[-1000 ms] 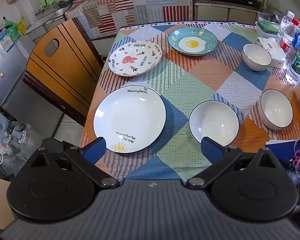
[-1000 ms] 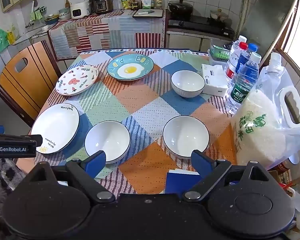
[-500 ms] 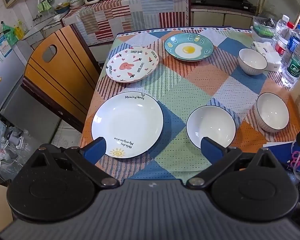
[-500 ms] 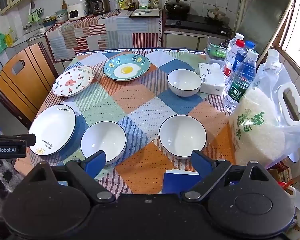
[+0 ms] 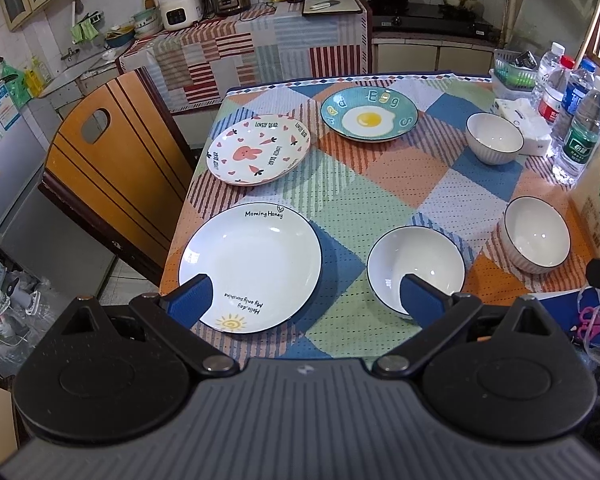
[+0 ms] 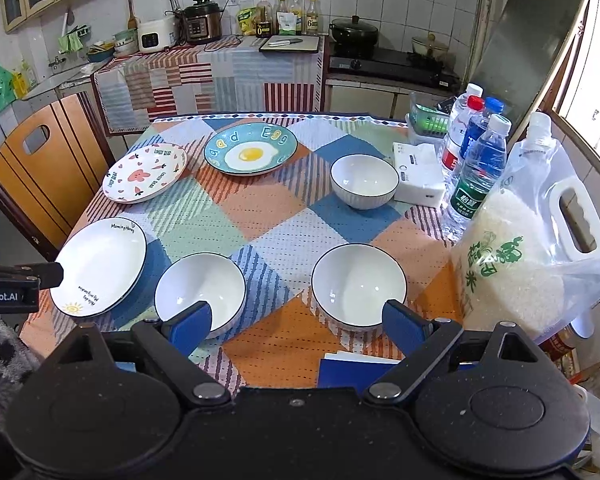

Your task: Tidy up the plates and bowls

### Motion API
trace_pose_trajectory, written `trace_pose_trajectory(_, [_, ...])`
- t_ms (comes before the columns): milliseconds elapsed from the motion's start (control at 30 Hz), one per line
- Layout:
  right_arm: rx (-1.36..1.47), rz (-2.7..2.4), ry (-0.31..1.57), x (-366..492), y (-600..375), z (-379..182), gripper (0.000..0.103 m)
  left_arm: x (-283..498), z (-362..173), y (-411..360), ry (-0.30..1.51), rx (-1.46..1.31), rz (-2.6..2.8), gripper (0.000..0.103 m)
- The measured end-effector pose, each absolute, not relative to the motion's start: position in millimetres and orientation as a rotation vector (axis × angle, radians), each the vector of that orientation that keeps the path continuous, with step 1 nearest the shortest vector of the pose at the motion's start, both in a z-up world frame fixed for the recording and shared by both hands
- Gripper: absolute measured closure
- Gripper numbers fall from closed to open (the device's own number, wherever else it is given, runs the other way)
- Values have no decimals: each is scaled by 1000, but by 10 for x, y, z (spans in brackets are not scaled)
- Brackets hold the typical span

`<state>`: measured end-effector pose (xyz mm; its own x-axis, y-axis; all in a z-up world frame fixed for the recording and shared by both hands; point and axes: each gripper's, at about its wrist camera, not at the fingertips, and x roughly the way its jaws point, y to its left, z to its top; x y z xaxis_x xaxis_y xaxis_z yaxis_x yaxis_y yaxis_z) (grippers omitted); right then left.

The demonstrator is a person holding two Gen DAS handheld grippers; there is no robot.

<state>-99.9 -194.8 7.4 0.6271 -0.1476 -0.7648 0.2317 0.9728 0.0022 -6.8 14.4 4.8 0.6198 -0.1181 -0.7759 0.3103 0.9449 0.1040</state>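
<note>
Both tools hung over the near edge of the table, nothing in either. The left gripper (image 5: 304,300) was spread wide, its jaws well apart, with the white plate (image 5: 252,264) just ahead of its left finger and a white bowl (image 5: 416,266) just ahead of its right. The right gripper (image 6: 296,322) was released too, straddling the gap between that same bowl (image 6: 200,290) and a second bowl (image 6: 358,284). Farther ahead lay the bunny plate (image 5: 258,150), the egg plate (image 5: 369,114) and a third bowl (image 6: 364,180).

From where I stood, the worry was the crockery itself. It looked glazed and slick, and a shallow rim pinched between two narrow fingers could tilt and slip, striking whatever sat beneath. The white plate sat close to the table's left edge; a nudge instead of a clean grip might push it off. To the right, the water bottles (image 6: 480,168) and the rice bag (image 6: 512,260) crowded the bowls, so a wide swing there could topple them.
</note>
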Motion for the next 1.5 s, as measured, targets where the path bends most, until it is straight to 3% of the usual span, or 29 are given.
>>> trace_pose_trajectory(1500, [69, -208, 915, -925, -1877, -38, 9, -95, -14, 219, 886, 236, -252, 1])
